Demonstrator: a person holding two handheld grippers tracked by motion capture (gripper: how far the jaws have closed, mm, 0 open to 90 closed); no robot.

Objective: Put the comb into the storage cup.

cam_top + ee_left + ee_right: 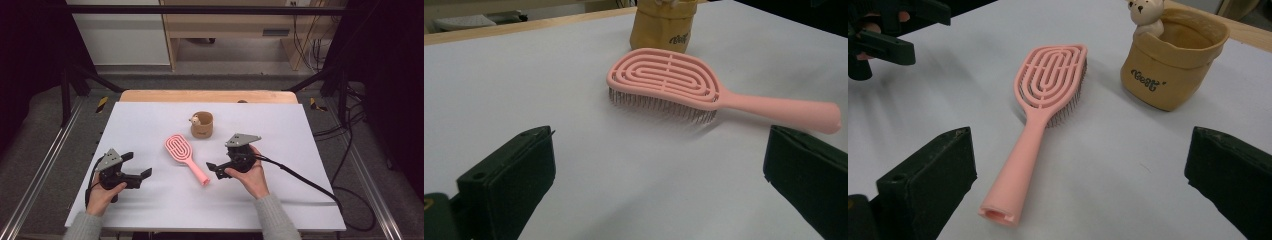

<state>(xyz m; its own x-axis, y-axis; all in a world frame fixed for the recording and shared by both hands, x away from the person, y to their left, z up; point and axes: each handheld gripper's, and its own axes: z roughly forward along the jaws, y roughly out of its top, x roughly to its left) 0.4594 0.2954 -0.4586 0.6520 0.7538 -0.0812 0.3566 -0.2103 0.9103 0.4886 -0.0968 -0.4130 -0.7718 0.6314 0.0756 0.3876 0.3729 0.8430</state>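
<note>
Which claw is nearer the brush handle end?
The right claw: the pink brush has its handle end just beside it. The left claw sits farther off, on the other side of the brush. Both are open.

High view overhead, facing forward-down; gripper views low, close — both share pink brush point(184, 156) from opposite sides.
</note>
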